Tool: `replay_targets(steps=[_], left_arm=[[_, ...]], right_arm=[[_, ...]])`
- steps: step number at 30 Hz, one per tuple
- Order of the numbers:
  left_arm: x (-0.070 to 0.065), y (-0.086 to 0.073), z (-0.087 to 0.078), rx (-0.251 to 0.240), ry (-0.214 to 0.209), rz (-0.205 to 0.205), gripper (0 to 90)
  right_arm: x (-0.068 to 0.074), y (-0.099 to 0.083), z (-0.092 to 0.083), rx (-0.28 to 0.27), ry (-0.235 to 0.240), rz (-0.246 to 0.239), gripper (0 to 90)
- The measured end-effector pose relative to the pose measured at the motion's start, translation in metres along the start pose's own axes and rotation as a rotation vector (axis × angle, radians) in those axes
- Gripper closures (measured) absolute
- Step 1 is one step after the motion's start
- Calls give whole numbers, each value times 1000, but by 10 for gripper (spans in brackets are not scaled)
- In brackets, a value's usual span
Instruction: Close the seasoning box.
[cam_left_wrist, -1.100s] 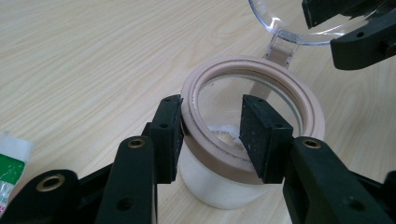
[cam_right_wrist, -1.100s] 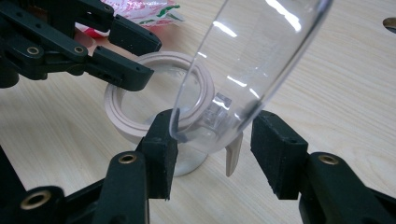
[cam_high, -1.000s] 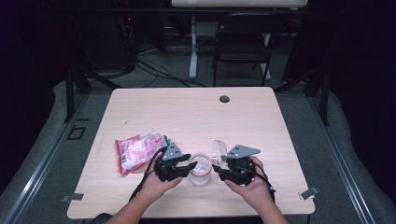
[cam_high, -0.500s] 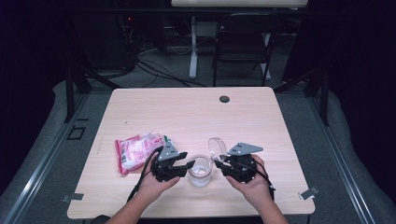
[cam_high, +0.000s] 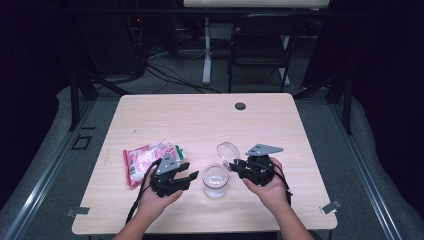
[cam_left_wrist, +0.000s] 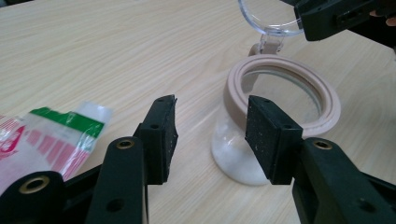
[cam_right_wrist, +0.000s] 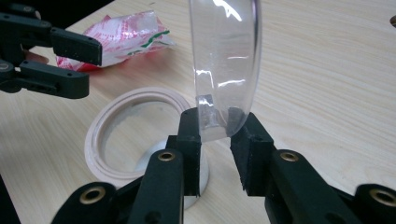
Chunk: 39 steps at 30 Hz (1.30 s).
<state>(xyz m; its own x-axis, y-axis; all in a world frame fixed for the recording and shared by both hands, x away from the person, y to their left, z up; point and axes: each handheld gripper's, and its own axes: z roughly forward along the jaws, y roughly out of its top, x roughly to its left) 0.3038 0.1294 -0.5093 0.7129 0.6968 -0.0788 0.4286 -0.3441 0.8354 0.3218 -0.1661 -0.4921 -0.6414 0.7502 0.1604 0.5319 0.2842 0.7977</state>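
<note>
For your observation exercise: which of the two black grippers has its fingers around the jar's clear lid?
The right gripper: the clear round hinged lid sits between its fingers; the left gripper's are empty.

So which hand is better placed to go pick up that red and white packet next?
Left. The left gripper stands open with nothing between its jaws, right beside the packet. The right gripper is shut on the jar's clear lid, across the jar.

A dim lab or studio: lone wooden table (cam_high: 280, 125), black drapes (cam_high: 385, 60), floor cables (cam_high: 165, 75), folding chair (cam_high: 260, 50).

L gripper (cam_high: 186, 176) open, R gripper (cam_high: 235, 164) clamped
</note>
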Motion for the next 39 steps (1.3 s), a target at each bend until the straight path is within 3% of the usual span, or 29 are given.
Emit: replay_targets(steps=[6, 15, 24, 30, 39], left_arm=[[7, -6, -8, -4, 38, -25, 528], [22, -12, -20, -20, 118, -50, 499], [41, -18, -19, 9, 175, -75, 478], [46, -19, -14, 18, 214, -45, 456], [49, -18, 1, 60, 225, 0, 453]], right_arm=[[-15, 5, 5, -17, 33, 48, 745], [-29, 10, 9, -53, 37, 92, 753], [-31, 9, 7, -54, 24, 101, 717], [-30, 6, 2, -67, -5, 101, 696], [-28, 2, -8, -79, -23, 97, 654]])
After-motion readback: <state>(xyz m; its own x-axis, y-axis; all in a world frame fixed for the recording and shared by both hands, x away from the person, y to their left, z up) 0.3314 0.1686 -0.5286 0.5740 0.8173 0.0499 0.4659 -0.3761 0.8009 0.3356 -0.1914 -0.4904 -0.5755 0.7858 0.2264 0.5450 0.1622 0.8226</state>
